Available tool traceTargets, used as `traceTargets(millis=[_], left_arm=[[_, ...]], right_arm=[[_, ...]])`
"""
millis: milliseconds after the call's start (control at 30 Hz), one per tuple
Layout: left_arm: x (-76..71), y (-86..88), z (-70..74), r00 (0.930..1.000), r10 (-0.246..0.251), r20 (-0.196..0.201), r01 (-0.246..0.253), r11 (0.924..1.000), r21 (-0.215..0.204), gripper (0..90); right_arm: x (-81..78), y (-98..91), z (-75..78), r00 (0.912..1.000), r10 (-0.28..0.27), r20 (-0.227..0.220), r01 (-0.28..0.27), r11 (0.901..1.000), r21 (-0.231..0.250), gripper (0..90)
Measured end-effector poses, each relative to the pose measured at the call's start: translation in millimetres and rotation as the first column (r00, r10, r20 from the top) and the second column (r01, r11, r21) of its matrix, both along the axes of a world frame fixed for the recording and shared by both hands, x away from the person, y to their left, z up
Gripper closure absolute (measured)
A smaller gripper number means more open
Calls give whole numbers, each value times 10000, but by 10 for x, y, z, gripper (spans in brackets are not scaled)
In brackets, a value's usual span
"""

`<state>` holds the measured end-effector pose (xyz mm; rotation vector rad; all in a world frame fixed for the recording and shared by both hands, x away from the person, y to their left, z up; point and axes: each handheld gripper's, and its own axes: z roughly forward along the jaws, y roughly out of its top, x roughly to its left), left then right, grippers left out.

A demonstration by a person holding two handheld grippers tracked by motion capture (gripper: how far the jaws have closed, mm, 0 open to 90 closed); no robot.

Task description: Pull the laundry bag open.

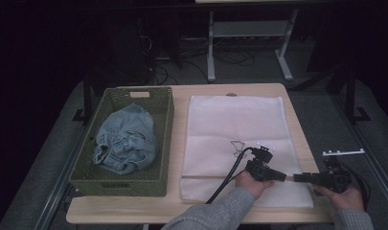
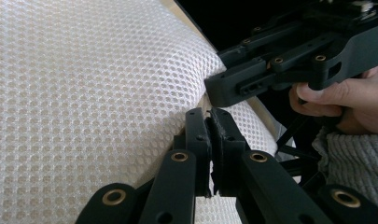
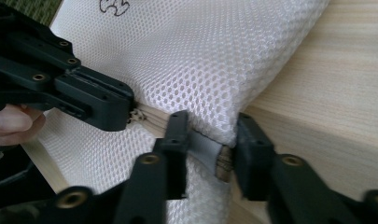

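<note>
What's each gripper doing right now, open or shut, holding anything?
Left gripper: shut at the zipper of the mesh laundry bag.
Right gripper: jaws part open, bag edge between them.

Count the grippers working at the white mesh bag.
2. The left gripper is pinched shut at the mesh bag's zipper near its right front edge; the right gripper faces it from the right, jaws around the bag's edge.

Grey knit sleeves; black hand-held grippers, left (image 1: 281, 176) and right (image 1: 297, 178), brass-coloured pivot screws, black trailing cables.
</note>
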<state>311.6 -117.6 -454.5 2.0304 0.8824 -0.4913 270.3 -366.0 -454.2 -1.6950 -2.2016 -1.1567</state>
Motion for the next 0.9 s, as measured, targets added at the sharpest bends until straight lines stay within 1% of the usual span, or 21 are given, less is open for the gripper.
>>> traceTargets(millis=[67,100,167,233,300,400,433,467,500,533,567,600,700,733,833,900], left_arm=[[-8,-8,-9,10000,-24,87,23,9999,112,870],[-10,-11,-16,9999,-19,135,17,9999,162,871],[-1,-7,-28,9999,74,99,-76,9996,272,872],[1,-5,-38,9998,45,191,-53,9992,405,873],[-13,-5,-54,9998,84,180,-91,9991,408,873],[-27,-7,-60,9996,7,285,-22,9986,530,874],[-26,0,-59,9990,5,447,-37,9974,726,874],[-11,24,-70,9993,59,377,-90,9966,823,875],[8,60,-83,9997,161,178,-173,9975,680,875],[8,77,-87,9996,254,147,-263,9977,619,875],[-2,93,-91,9995,192,253,-209,9975,672,875],[-11,102,-94,9995,174,253,-190,9977,645,875],[-29,151,-97,9994,216,283,-234,9976,645,875],[-29,168,-99,9993,236,286,-254,9977,632,875],[-26,261,-102,9991,369,215,-382,9973,627,874],[-31,326,-99,9989,408,244,-423,9969,663,874]], right_arm=[[-7,10,18,9999,92,92,-91,9999,-100,800],[-8,12,24,9999,103,122,-101,9999,-118,807],[-11,19,34,9997,161,170,-156,9995,-273,819],[-15,22,45,9996,169,227,-159,9990,-422,824],[-15,32,56,9995,217,225,-203,9980,-600,825],[-18,17,47,9996,207,206,-195,9982,-567,826],[-24,15,53,9996,150,247,-132,9976,-686,829],[-34,10,69,9995,-30,318,68,9929,-1188,830],[-44,-27,85,9992,-153,356,197,9919,-1253,830],[-55,-59,88,9992,-166,370,201,9952,-957,829],[-62,-73,87,9991,-180,395,213,9961,-859,829],[-66,-70,79,9992,-173,350,208,9947,-1008,829],[-52,-42,71,9995,-70,308,106,9929,-1181,829],[-50,-25,77,9995,-88,293,127,9906,-1362,829],[-49,-21,78,9995,-96,308,141,9887,-1492,829],[-49,-30,75,9995,-112,305,157,9884,-1512,829]])
